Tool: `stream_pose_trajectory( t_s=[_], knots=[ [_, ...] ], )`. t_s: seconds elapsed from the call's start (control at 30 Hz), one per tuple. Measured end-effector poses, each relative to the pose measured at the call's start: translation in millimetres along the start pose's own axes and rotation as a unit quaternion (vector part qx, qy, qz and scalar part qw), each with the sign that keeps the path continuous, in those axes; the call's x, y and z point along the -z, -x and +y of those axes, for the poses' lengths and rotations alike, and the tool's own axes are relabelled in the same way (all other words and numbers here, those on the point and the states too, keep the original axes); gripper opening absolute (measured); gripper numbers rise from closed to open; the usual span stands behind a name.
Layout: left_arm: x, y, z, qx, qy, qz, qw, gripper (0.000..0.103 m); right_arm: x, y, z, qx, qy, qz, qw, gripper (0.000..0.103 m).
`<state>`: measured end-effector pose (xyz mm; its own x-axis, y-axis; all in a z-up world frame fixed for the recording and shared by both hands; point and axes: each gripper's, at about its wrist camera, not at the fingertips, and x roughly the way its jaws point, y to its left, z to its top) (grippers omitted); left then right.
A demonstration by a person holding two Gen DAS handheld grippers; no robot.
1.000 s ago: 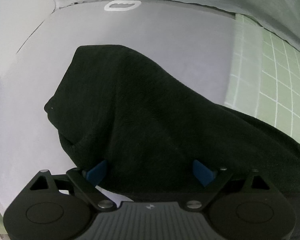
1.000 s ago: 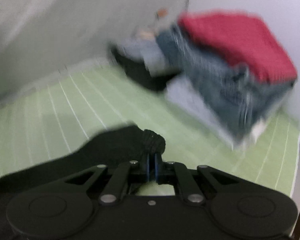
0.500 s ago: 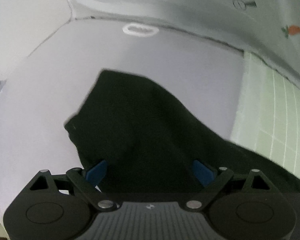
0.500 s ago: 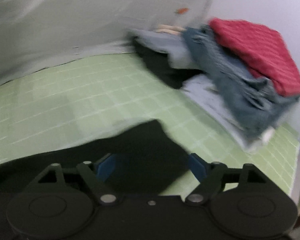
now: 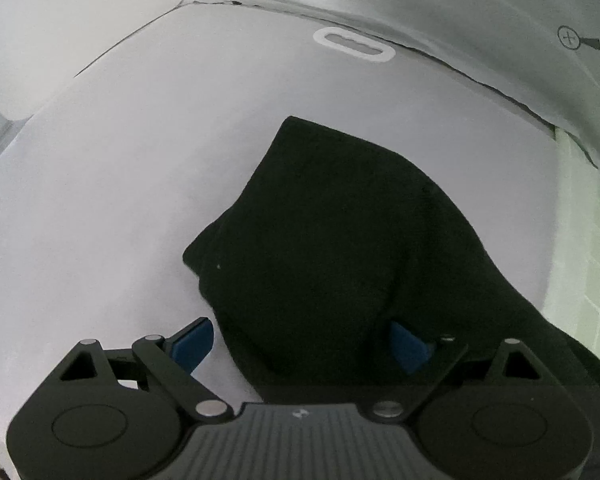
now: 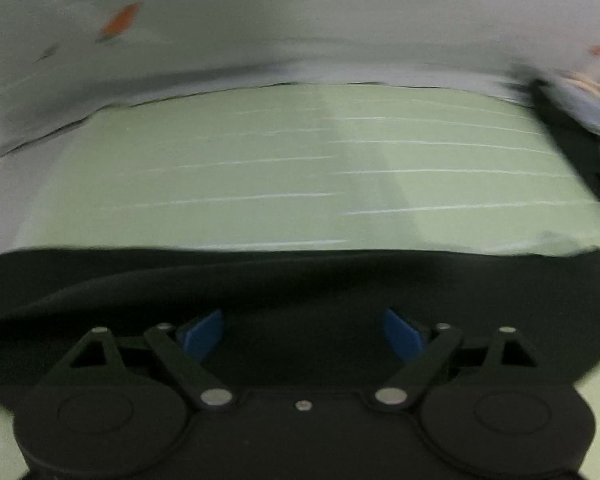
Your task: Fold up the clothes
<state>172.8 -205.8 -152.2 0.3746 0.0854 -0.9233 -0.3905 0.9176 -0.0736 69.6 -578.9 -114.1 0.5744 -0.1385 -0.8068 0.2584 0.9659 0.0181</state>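
A black garment lies spread on a pale grey surface, and its near part runs under my left gripper. That gripper is open, its blue pads wide apart over the cloth's left edge and pressing on nothing. In the blurred right wrist view the same black garment stretches across a green checked sheet. My right gripper hovers over it with its jaws opening. The cloth lies below them and the pads do not pinch it.
A white oval ring lies at the far edge of the grey surface. Pale fabric with small carrot prints rises behind the bed. A blurred pile of other clothes sits at the right edge. The green sheet adjoins the grey surface.
The right gripper, shut on the garment's edge a second ago, has opened and let go, and its view swung left, away from the clothes pile. The left gripper slid sideways, staying open.
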Motion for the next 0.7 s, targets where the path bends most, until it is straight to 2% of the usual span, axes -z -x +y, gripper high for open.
stream_pose_trajectory(
  t_s=[0.1,0.2,0.37,0.53,0.7],
  knots=[
    [-2.2,-2.5,4.0,0.011,0.009,0.004,0.9999,0.094,-8.0,-9.5,26.0,-0.025,0.021,0.003,0.999,0.089],
    [-4.2,-3.5,13.0,0.021,0.020,0.003,0.9996,0.094,-21.1,-21.6,35.0,-0.027,0.003,0.001,1.000,0.091],
    [-4.5,2.6,29.2,0.042,0.033,-0.005,0.9986,0.094,-37.9,-39.5,36.4,0.008,-0.054,0.003,0.998,0.095],
    [6.4,23.7,51.4,0.058,0.051,-0.032,0.9965,0.093,-36.9,-27.5,35.1,0.033,-0.017,-0.001,0.999,0.095],
    [16.3,32.4,76.1,0.063,0.079,-0.050,0.9936,0.093,-20.3,-3.4,22.3,0.051,-0.009,-0.022,0.998,0.102]
  ],
)
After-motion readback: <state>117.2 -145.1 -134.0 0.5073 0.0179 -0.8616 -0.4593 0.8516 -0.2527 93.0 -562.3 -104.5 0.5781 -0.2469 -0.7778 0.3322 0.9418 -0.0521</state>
